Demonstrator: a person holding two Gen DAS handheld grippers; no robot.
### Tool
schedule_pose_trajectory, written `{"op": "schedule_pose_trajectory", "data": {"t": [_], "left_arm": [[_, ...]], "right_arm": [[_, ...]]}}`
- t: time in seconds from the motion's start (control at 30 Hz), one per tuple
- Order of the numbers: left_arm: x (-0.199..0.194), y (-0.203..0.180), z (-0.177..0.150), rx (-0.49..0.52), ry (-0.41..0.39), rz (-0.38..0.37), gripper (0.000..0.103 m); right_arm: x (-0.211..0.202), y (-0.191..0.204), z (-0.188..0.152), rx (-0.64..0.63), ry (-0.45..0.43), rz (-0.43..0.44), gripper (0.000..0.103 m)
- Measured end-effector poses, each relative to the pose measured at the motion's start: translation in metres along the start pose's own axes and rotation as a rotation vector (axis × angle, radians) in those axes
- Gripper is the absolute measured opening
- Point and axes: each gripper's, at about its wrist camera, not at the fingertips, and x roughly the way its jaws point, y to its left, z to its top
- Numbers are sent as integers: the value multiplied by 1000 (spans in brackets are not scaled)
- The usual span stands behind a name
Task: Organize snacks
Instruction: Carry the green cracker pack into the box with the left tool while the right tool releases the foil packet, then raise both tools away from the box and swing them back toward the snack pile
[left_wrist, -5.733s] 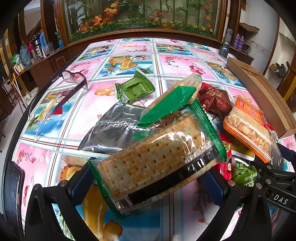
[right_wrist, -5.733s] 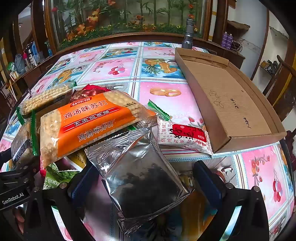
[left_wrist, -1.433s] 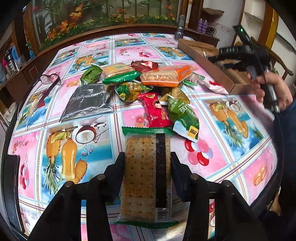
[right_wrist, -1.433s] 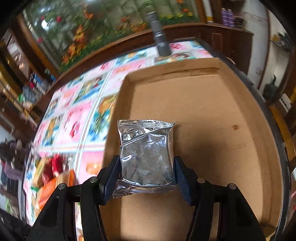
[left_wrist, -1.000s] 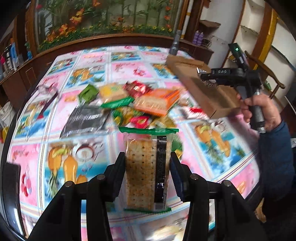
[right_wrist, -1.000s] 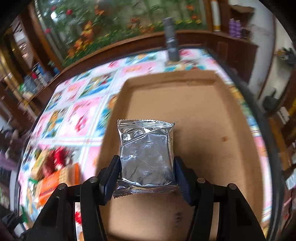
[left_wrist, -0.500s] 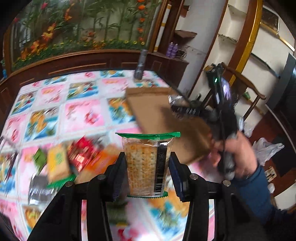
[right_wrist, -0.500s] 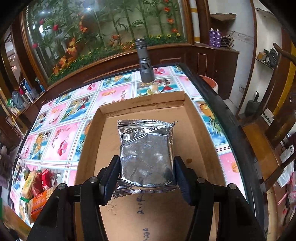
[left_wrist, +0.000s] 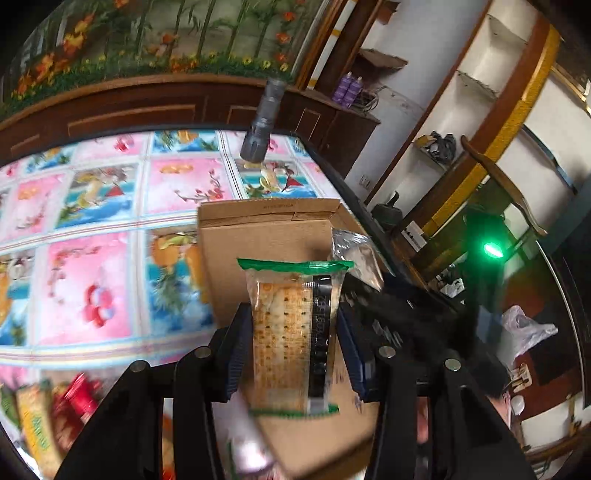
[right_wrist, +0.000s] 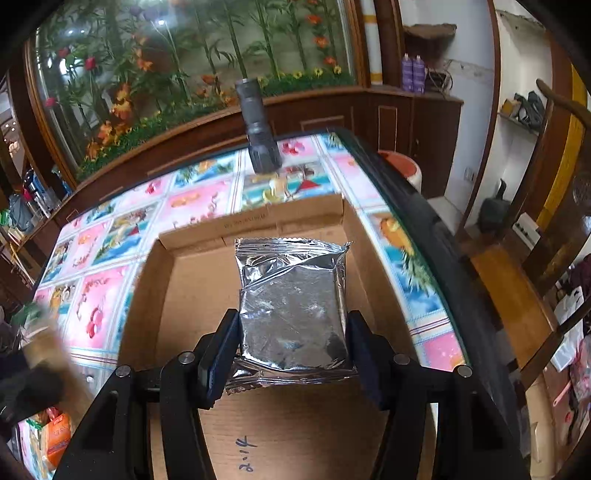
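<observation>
My left gripper (left_wrist: 293, 325) is shut on a clear cracker pack (left_wrist: 291, 332) with green ends and a black stripe, held above the near part of the shallow cardboard box (left_wrist: 266, 236). In the right wrist view my right gripper (right_wrist: 293, 332) is shut on a silver foil packet (right_wrist: 293, 306), hovering over the box floor (right_wrist: 192, 295). That same foil packet (left_wrist: 354, 254) and the dark blurred right gripper show at the right of the left wrist view. Loose snack packs (left_wrist: 70, 402) lie on the table at the lower left, and an orange one (right_wrist: 55, 432) shows at the right wrist view's left edge.
The table has a bright fruit-print cloth (left_wrist: 92, 288) under glass. A grey flashlight (right_wrist: 258, 129) stands on end just beyond the box's far wall. The table's dark right edge (right_wrist: 424, 221) runs close to the box, with a wooden chair (right_wrist: 517, 277) beyond it.
My left gripper has swept right from the snack pile to over the box, cracker pack still gripped. The right gripper drifted slightly over the box, holding the foil packet.
</observation>
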Motion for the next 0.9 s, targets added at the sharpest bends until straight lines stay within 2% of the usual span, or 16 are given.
{"op": "schedule_pose_trajectory", "data": {"t": [0.13,0.2,0.4,0.5,0.57,0.63,0.67,0.73,0.9], "left_arm": [[31,2,9,-14,40,14,44],[41,3,10,-20,59,15,23],[54,10,9,-54,84,9,23],[50,11,7,-60,72,6,23],[42,11,5,-65,65,0,24],[29,10,3,-56,47,-8,26],[22,9,1,-51,36,-4,31],[2,9,-6,-43,-2,-12,34],[-63,22,-32,-71,-88,-8,34]], "right_arm": [[1,0,-1,1,11,6,62],[4,-1,-1,3,24,8,62],[7,-1,-4,4,46,-3,62],[7,1,-4,0,51,-5,63],[7,1,-5,-5,54,-6,65],[4,3,-5,-14,45,-17,76],[3,4,-4,-18,38,-23,79],[-5,3,-2,-11,10,-27,80],[-42,-5,6,83,-42,114,80]]}}
